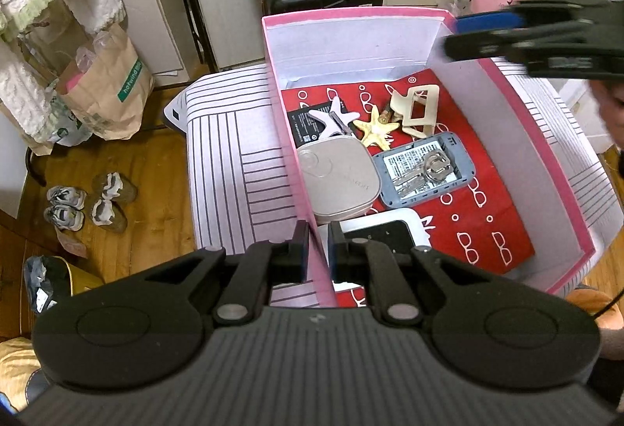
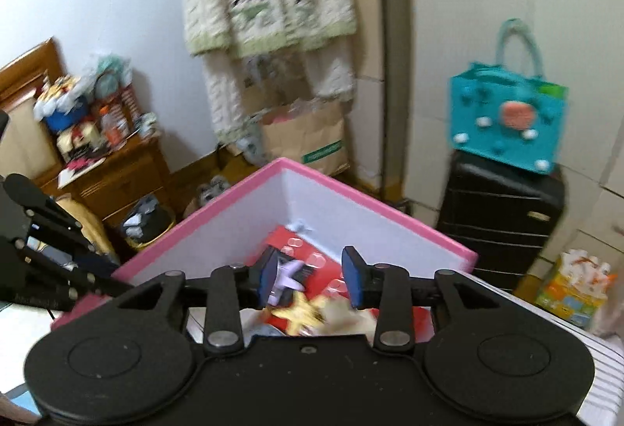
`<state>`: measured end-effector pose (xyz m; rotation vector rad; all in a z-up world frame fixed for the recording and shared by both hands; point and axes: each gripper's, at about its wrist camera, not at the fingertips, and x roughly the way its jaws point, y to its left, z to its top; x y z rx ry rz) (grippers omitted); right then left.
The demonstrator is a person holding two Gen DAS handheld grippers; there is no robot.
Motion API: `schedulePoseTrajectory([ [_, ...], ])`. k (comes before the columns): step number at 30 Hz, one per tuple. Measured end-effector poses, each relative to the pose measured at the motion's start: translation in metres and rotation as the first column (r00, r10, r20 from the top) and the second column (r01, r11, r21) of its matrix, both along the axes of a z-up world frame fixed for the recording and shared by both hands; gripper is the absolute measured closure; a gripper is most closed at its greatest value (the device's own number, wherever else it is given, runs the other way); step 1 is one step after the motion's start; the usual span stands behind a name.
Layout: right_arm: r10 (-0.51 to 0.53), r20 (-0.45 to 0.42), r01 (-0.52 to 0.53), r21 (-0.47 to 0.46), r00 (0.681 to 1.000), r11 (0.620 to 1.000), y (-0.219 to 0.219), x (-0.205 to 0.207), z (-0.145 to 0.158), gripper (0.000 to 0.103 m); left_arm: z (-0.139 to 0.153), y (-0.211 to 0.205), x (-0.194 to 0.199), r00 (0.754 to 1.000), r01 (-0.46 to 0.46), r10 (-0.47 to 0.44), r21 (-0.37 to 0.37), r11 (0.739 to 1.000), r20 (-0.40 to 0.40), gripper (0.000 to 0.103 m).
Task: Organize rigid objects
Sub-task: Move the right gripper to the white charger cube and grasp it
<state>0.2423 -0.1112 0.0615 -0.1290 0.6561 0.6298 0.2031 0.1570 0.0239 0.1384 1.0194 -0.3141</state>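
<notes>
Clamped on the near wall of the pink box, the left gripper steadied it. Inside lay a starfish, a claw clip and a silver case. Above the rim, the right gripper hung wide open and empty; it would do best descending squarely over one piece.

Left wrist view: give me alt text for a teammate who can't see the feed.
The left gripper is clamped on the near left wall of an open pink box, which sits on a striped cloth. Inside, on red patterned paper, lie a yellow starfish, a cream hair claw, a square silver tin and a grey device. The right gripper hovers open over the far right corner.
</notes>
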Motion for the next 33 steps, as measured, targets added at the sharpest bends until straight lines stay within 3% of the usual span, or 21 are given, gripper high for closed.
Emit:
schedulePoseTrajectory([
  [7,-0.167,0.029,0.168,-0.037,0.986,0.985,-0.071,-0.027,-0.005,0.059,0.001,0.0,-0.004,1.0,0.008,-0.008,0.005,1.0,0.014,0.094],
  [13,-0.217,-0.045,0.217,-0.006,0.975,0.976,-0.106,-0.032,-0.052,0.059,0.0,-0.001,-0.004,1.0,0.011,-0.011,0.006,1.0,0.016,0.094],
  [18,-0.13,-0.111,0.126,-0.042,0.985,0.991,-0.099,-0.033,-0.093,0.059,0.0,0.0,-0.005,1.0,0.002,-0.002,-0.004,1.0,0.019,0.094],
  [21,-0.106,-0.103,0.101,-0.061,0.989,0.993,-0.091,-0.035,-0.107,0.059,0.001,0.001,-0.006,1.0,0.005,-0.005,-0.008,1.0,0.013,0.093],
  [24,-0.114,-0.11,0.112,-0.03,0.987,0.993,-0.088,-0.027,-0.113,0.059,0.001,-0.001,-0.008,1.0,0.013,-0.013,0.003,1.0,0.021,0.093],
  [27,-0.121,-0.072,0.114,-0.096,0.99,0.989,-0.076,-0.02,-0.118,0.059,0.002,-0.004,-0.009,0.999,0.013,-0.014,0.02,1.0,0.029,0.093],
  [29,-0.133,-0.097,0.119,-0.133,0.986,0.984,-0.069,-0.011,-0.12,0.059,0.002,-0.008,-0.01,0.999,0.022,-0.023,0.047,0.999,0.03,0.093],
  [33,-0.131,-0.094,0.116,-0.148,0.987,0.982,-0.064,-0.001,-0.116,0.056,0.004,-0.011,-0.008,1.0,0.026,-0.027,0.067,0.997,0.013,0.093],
])
